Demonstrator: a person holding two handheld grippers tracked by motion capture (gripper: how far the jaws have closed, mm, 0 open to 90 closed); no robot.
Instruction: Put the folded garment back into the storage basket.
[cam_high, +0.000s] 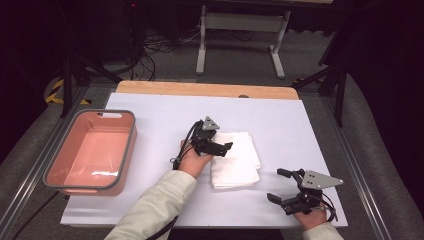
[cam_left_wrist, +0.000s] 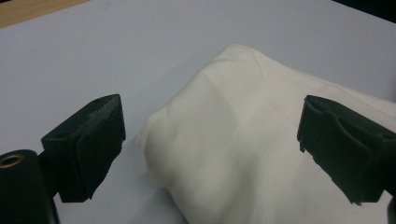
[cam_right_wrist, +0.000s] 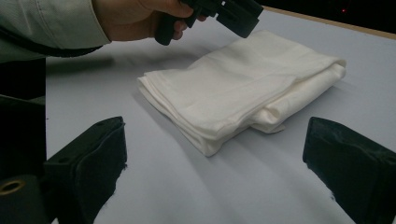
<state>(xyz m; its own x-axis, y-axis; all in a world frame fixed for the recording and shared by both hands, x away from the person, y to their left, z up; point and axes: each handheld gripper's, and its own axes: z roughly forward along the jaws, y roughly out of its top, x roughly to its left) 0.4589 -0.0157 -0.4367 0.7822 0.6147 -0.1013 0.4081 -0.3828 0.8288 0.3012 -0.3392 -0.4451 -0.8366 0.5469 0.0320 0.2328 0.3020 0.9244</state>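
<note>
A folded white cloth (cam_high: 237, 162) lies on the white table cover, right of centre. My left gripper (cam_high: 222, 148) hovers over the cloth's left edge, open. In the left gripper view its jaws stand wide apart around a rounded corner of the cloth (cam_left_wrist: 233, 140), and nothing is pinched. My right gripper (cam_high: 279, 185) is open near the front right of the table, apart from the cloth and pointing toward it. In the right gripper view the cloth (cam_right_wrist: 243, 88) lies ahead of the spread jaws, with the left gripper (cam_right_wrist: 233, 14) and its hand above the cloth's far side.
A pink basin (cam_high: 92, 150) with a grey rim stands at the table's left, with nothing in it. The white cover (cam_high: 165, 110) spans the table; a wooden edge (cam_high: 205, 89) shows at the back. Table legs and cables are on the floor beyond.
</note>
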